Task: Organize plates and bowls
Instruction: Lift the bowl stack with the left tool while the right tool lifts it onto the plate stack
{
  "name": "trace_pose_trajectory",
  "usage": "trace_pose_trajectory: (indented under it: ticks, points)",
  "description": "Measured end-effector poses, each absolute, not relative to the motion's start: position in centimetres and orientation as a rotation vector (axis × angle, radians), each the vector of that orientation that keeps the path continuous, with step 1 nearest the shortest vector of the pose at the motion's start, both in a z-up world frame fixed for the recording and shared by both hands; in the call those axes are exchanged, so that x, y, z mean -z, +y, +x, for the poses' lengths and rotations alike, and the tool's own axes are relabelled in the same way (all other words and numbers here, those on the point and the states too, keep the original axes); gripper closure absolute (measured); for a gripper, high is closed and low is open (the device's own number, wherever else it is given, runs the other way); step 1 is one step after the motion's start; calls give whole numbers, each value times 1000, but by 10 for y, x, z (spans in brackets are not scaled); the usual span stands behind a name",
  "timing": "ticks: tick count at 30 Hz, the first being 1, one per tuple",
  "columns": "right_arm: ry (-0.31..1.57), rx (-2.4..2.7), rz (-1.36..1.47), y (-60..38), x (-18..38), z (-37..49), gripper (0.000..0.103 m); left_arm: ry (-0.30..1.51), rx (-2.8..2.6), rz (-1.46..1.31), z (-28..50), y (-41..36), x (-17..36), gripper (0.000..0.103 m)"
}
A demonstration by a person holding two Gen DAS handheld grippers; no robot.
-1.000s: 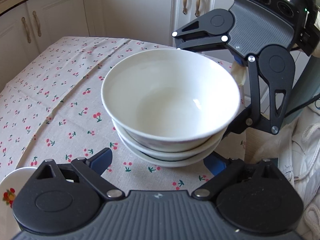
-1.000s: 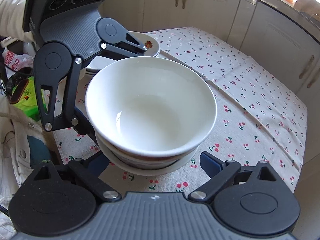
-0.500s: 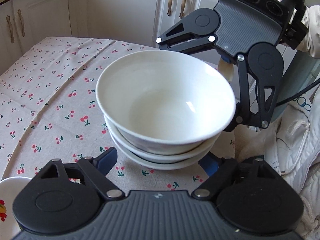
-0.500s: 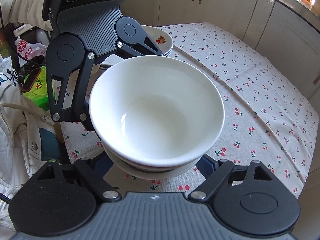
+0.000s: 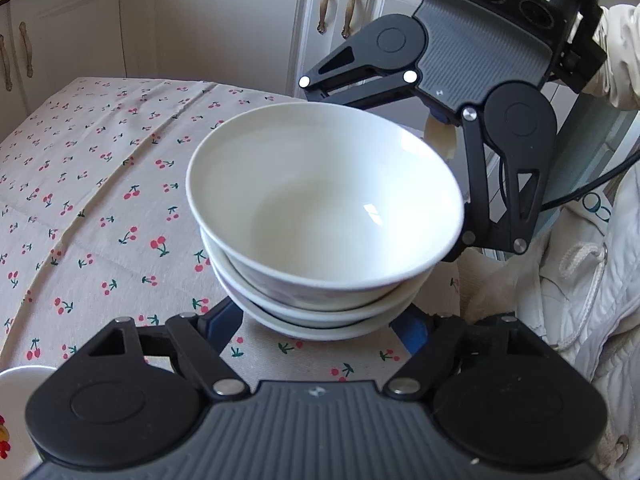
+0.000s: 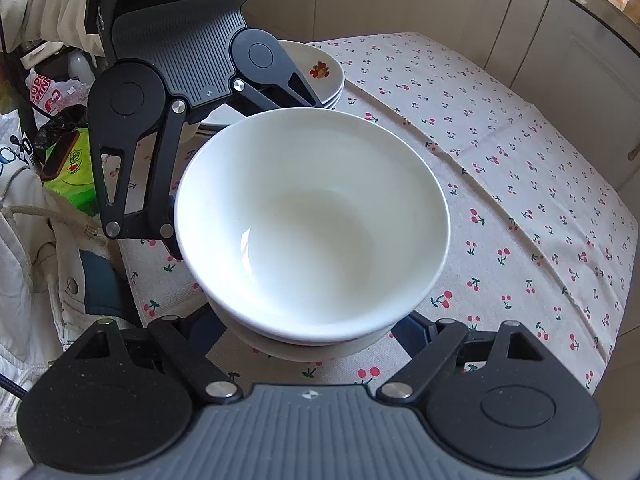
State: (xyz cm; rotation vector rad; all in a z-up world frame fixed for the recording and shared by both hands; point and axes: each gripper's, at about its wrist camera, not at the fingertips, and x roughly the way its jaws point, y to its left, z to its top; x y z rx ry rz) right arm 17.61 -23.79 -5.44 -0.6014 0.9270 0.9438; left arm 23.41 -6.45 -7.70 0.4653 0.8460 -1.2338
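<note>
Three white bowls nested in a stack (image 5: 324, 200) (image 6: 312, 220) stand on the cherry-print tablecloth (image 5: 100, 208). My left gripper (image 5: 318, 322) reaches in from the near side in the left wrist view. Its jaws are closing, and its blue fingertips (image 5: 224, 318) lie against both sides of the lowest bowl. From the opposite side comes my right gripper (image 6: 308, 332), whose blue fingers (image 6: 408, 334) sit against the lowest bowl's flanks. Each gripper's body also shows beyond the stack in the other's view, with its tips hidden by the bowls.
A pile of white plates (image 6: 320, 76) with a fruit print stands behind the left gripper's body; its rim (image 5: 16, 396) shows at lower left. White cabinets (image 5: 224, 28) ring the table. A person's white jacket (image 5: 580, 300) and a green packet (image 6: 76, 176) lie off the table edge.
Both pairs of jaws have narrowed from wide open until their blue fingers meet the lowest bowl. The stack now looks slightly tilted in the left wrist view.
</note>
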Motion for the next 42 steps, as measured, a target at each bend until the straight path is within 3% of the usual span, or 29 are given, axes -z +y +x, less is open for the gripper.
trace_pose_trajectory:
  ticks: [42]
  points:
    - [938,-928,-590,-235,52,176,12,895,1244,493,242,-74,75,19]
